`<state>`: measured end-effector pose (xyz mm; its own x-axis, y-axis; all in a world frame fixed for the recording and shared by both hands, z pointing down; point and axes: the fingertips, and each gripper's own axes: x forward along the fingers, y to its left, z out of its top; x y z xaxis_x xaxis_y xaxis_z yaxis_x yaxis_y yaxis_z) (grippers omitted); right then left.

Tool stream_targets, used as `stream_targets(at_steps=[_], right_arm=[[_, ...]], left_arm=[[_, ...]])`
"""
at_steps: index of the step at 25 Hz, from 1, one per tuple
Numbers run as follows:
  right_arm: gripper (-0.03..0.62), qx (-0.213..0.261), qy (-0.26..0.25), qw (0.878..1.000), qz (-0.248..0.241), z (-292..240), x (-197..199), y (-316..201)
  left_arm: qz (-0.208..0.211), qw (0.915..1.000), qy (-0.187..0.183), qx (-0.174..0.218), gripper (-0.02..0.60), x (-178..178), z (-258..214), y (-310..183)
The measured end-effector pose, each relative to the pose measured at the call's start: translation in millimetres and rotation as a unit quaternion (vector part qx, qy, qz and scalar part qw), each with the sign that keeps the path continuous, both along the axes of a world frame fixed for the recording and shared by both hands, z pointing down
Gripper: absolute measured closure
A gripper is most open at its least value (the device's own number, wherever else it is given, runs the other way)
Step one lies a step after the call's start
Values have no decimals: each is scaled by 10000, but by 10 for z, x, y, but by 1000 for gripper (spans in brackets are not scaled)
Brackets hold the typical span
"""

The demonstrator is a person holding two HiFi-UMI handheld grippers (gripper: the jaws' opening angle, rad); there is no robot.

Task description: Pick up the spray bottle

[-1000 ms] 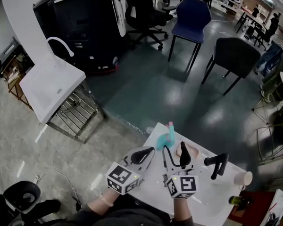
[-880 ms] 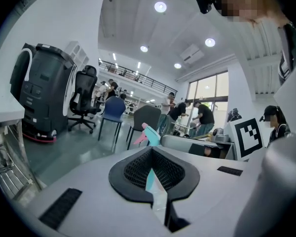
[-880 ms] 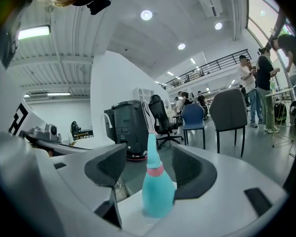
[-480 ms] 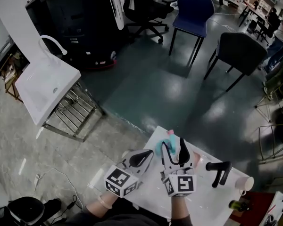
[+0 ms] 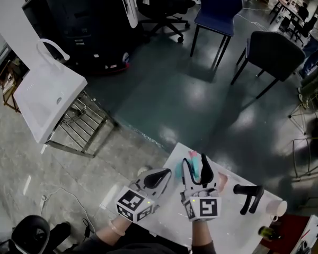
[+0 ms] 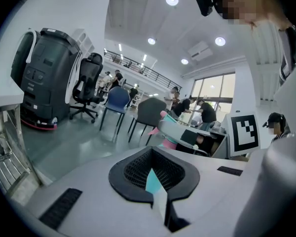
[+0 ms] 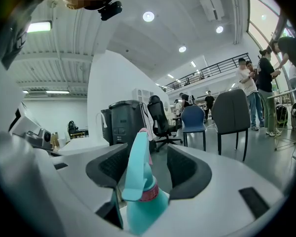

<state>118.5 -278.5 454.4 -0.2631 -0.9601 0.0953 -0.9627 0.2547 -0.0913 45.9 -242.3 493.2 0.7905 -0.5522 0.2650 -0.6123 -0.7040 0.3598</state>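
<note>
— How do the right gripper (image 7: pixel 141 158)'s pads stand?
— Apart, one on each side of the spray bottle (image 7: pixel 139 184). The teal bottle stands upright between them, its pink-tipped head rising past the pads. A gap shows between the head and the right-hand pad; lower down, at the shoulder, I can't tell whether the jaws touch it.
— And the left gripper (image 6: pixel 155 174)?
— Its jaws are closed together, with nothing of the task's between them. From the head view it hovers just beside the right gripper, over the near-left part of the white table (image 5: pixel 230 218).
— What else is on that table?
— A black L-shaped handle (image 5: pixel 248 196) lies to the right of the right gripper, apart from it, and a pale cup (image 5: pixel 278 208) sits near the right edge.
— Beyond the table?
— Dark glossy floor, a blue chair (image 5: pixel 218 3), a black chair (image 5: pixel 275 51), and a white sink unit (image 5: pixel 45 94) on a wire frame at the left.
</note>
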Motion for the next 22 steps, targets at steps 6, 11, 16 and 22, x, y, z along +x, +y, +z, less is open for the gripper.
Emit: stream_targets(at_steps=[6,11,16,22], right_arm=[[457,40,114,9999,27,2,-4,1],[516,114,278,9994,191,-19,5,-32],[522,115,188,9994,278,-3,56,-25],[525,128,76,9993,355,-50,105,-31]], left_arm=[[8,9999,-24,-120,575,-6,73,1],[7,9998,-27,-172,574,-41,106,-2],[6,9998,-21,-215,575,-56,151,22],[52,9997,-6,-231,574,-29,134,42]])
